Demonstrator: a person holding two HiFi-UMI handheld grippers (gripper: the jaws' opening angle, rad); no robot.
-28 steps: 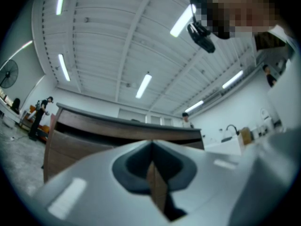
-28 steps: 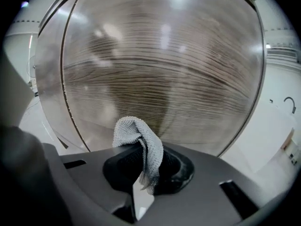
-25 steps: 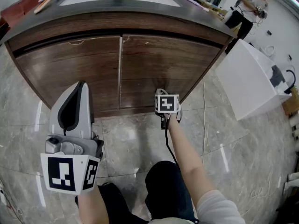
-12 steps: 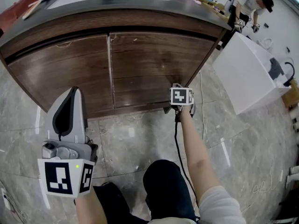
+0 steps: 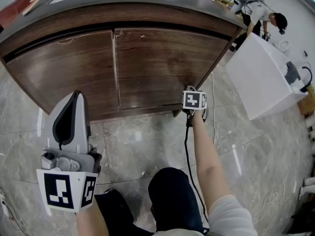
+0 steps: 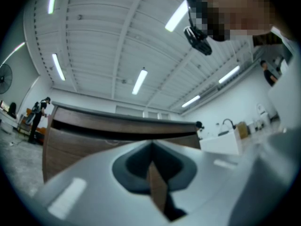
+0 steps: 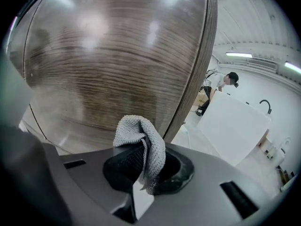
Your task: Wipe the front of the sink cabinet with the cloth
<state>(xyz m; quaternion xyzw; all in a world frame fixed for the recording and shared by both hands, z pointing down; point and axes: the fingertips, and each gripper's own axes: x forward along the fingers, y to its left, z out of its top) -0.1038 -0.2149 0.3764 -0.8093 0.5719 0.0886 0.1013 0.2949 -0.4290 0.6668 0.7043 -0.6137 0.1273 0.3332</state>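
Left hand-held gripper (image 6: pixel 151 161), grey plastic, jaws pressed together on nothing, held back low over the pale marble floor (image 5: pixel 142 141), probably parked to leave the wiping arm free. Right hand-held gripper (image 7: pixel 141 166), arm outstretched, jaws clamped on the grey knitted cloth (image 7: pixel 141 135), whose free fold bulges forward as the wiping face. The cloth sits at the lower right corner of the dark wood-grain sink cabinet (image 5: pixel 152 68); contact not discernible. Grey counter (image 5: pixel 147 1) above. White boxy unit (image 5: pixel 266 77) beyond.

Two tongs (image 6: pixel 151 147) (image 7: pixel 141 171), one cloth (image 7: pixel 143 142), one sink cabinet (image 5: pixel 123 17) with two doors (image 5: pixel 64 70) (image 5: pixel 157 63), one white block (image 5: pixel 266 75), one bystander (image 5: pixel 253 9)
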